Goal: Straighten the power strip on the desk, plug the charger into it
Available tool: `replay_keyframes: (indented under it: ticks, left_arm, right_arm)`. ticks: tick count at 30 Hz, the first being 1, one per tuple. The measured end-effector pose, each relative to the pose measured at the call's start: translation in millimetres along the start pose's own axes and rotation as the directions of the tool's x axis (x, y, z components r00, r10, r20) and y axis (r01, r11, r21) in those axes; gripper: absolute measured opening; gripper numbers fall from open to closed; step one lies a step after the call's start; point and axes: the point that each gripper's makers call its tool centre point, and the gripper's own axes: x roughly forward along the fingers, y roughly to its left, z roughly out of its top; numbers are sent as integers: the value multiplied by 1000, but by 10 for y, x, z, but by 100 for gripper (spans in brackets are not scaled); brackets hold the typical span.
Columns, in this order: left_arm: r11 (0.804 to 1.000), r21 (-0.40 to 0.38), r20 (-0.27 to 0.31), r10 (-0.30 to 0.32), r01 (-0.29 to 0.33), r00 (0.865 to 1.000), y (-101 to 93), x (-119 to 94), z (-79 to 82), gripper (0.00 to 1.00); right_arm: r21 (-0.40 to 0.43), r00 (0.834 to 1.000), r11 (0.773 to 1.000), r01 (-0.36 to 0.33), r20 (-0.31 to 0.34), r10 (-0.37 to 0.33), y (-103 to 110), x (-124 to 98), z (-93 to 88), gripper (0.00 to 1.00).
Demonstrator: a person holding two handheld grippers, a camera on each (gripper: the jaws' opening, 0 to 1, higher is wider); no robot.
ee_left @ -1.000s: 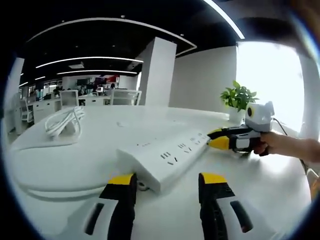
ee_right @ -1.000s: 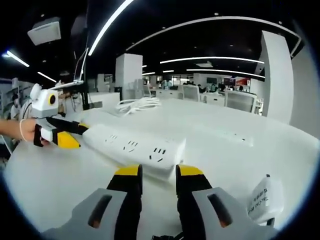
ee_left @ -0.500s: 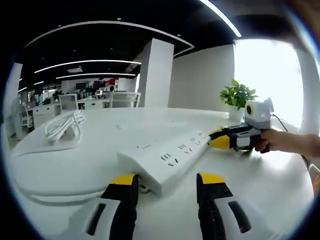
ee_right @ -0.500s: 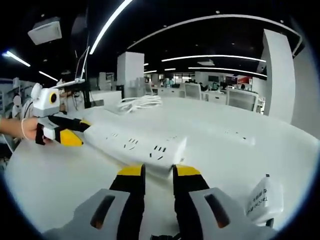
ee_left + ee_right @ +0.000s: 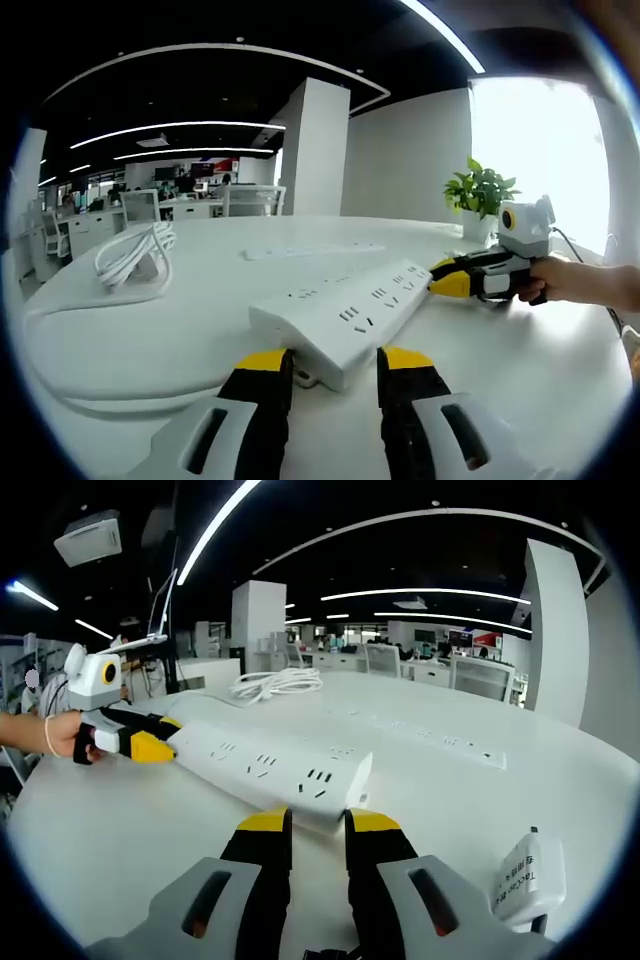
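We hold the left gripper (image 5: pixel 333 362) at one end of the power strip (image 5: pixel 345 308), its yellow-tipped jaws a little apart with the strip's end edge just above the gap, apparently clamped on it though the contact itself is hard to make out. The right gripper (image 5: pixel 317 827) sits at the opposite end, jaws almost together right under that end's edge; we cannot tell for sure whether they pinch it. In the left gripper view the right gripper (image 5: pixel 480 280) comes in from the right, touching the far end of the strip.

The power strip lies on the white desk (image 5: pixel 150 330) between the two grippers, sockets facing up. We judge the straightening to be under way and not yet finished. The plugging-in has not begun: a coiled white cable (image 5: pixel 135 255), perhaps the charger's, lies well apart on the desk. A potted plant (image 5: pixel 478 195) stands behind the right gripper, and a tagged white object (image 5: pixel 525 875) rests near the desk edge.

Compared with a second ago, both pairs of jaws have narrowed, and the strip looks slightly turned and raised.
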Motion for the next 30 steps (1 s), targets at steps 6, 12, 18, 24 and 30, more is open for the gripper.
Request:
replay_keyframes:
  ticks: [6,12,18,24,30]
  left_arm:
    - [1000,10,2,-4,4,1000,10,-9,13,32]
    - [1000,11,2,-3,3,1000,26,-6,17,31]
    - [1000,10,-2,-3,3,1000,50,3,18,31]
    - [1000,12,-2,-1,1,1000,70,13,22,30]
    - [1000,17,-3,-13,13,1000,95,38,33,30]
  right_arm:
    - [0,1000,1000,5,1,-5,2,-1,-2,20]
    - [8,1000,1000,16,3,-16,19,-4,-3,20]
    - [3,999,999,34,6,-34,35,6,0,20]
    - [-5,999,999,50,10,-50,22,4,1,19]
    - [2,998,998,60,15,-60,10,7,3,19]
